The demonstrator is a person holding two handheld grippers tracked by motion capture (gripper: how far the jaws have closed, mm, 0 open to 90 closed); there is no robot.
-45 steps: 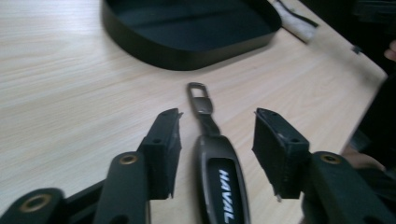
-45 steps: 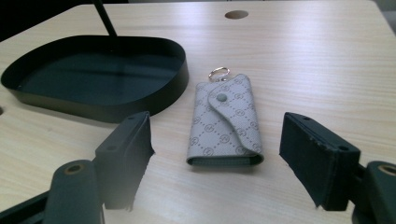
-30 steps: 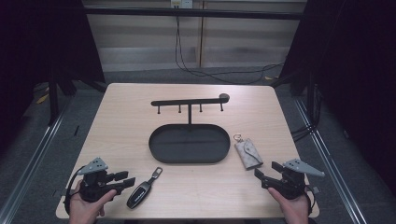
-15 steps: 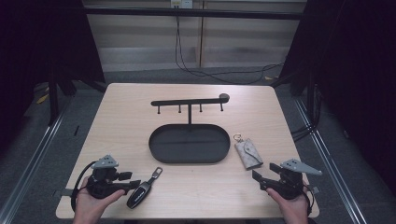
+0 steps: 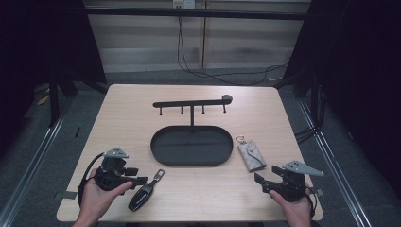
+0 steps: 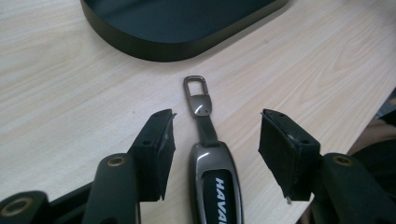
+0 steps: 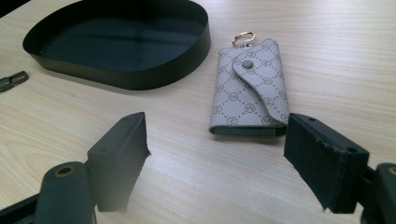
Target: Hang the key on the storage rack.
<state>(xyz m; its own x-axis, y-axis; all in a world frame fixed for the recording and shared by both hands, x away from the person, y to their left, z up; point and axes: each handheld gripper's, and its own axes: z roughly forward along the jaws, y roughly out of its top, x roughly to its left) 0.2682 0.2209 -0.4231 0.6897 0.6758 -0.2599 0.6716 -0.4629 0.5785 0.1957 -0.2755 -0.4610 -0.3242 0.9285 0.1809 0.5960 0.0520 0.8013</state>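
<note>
The black tray (image 5: 191, 145) sits mid-counter, a hook stand (image 5: 191, 102) behind it. The left tongs (image 6: 215, 140) stand spread wide around the car key (image 6: 212, 177), which lies just left-front of the tray, probably lining up a pinch. The right tongs (image 7: 217, 158) gape, empty, short of the key pouch (image 7: 250, 88) just right of the tray.

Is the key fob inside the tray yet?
No. The key fob lies on the bare table in front of the tray, between the open jaws of the left gripper.
</note>
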